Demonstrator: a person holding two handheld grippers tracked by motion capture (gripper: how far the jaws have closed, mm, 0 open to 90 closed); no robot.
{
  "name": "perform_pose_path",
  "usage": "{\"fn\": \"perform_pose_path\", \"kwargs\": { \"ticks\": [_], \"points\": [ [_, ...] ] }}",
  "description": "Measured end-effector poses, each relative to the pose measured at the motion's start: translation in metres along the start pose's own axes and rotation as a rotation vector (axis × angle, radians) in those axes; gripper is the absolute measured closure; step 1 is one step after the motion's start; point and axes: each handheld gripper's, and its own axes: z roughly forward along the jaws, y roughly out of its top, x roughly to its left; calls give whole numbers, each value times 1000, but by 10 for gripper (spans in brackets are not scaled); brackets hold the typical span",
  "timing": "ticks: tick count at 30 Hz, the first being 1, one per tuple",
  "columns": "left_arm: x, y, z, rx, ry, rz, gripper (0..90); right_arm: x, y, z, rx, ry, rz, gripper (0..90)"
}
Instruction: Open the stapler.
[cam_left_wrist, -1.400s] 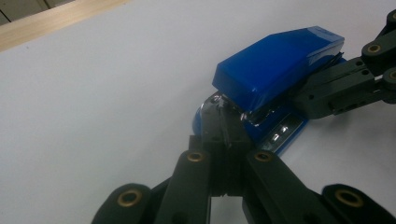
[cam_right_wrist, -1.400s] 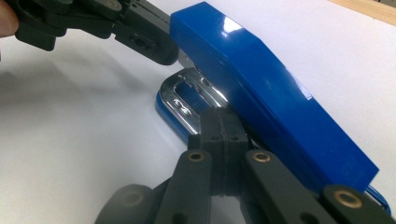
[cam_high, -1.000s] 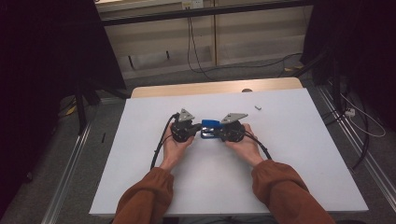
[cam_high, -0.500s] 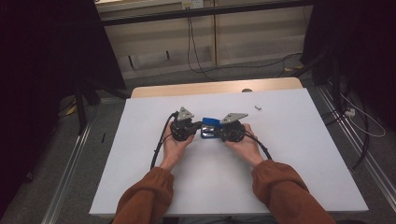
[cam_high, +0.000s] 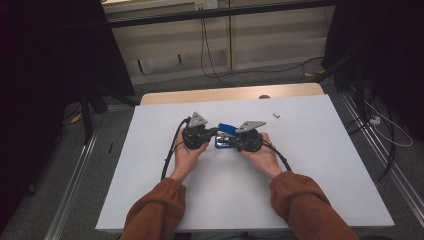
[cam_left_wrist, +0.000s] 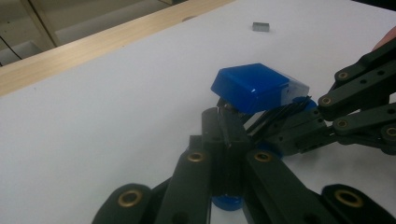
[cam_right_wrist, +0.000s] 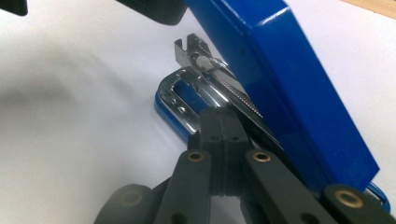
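Observation:
A blue stapler (cam_high: 226, 128) lies at the middle of the white table (cam_high: 320, 165) with its blue lid (cam_left_wrist: 254, 86) swung up off the chrome base (cam_right_wrist: 175, 93). My left gripper (cam_high: 216, 132) comes in from the left. Its jaws are shut, and their tips (cam_left_wrist: 225, 116) pinch a thin metal part under the lid. My right gripper (cam_high: 229, 141) comes in from the right, shut. Its tips (cam_right_wrist: 220, 116) lie on the base beside the spring rail (cam_right_wrist: 233, 91), with nothing visible between the pads. A hand holds each gripper.
A small grey staple block (cam_high: 276, 115) lies loose on the table beyond and right of the stapler. A wooden strip (cam_high: 230, 94) runs along the table's far edge. Cables trail from both grippers toward the person's sleeves.

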Motion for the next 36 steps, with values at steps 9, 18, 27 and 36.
{"fn": "perform_pose_path", "kwargs": {
  "ticks": [9, 18, 27, 36],
  "points": [
    [-4, 6, 0, -14, 16, -6, 900, 0, 0, 0, -2, 3, 14, 900],
    [-6, 10, 0, -42, 6, -19, 900, 1, 0, 1, -4, -2, 5, 900],
    [-5, 10, 0, -44, 10, -2, 900, 4, 0, 1, -4, -20, -17, 900],
    [-4, 9, 1, -44, 10, -9, 900, 9, 3, -2, -58, -18, -3, 900]
  ]
}}
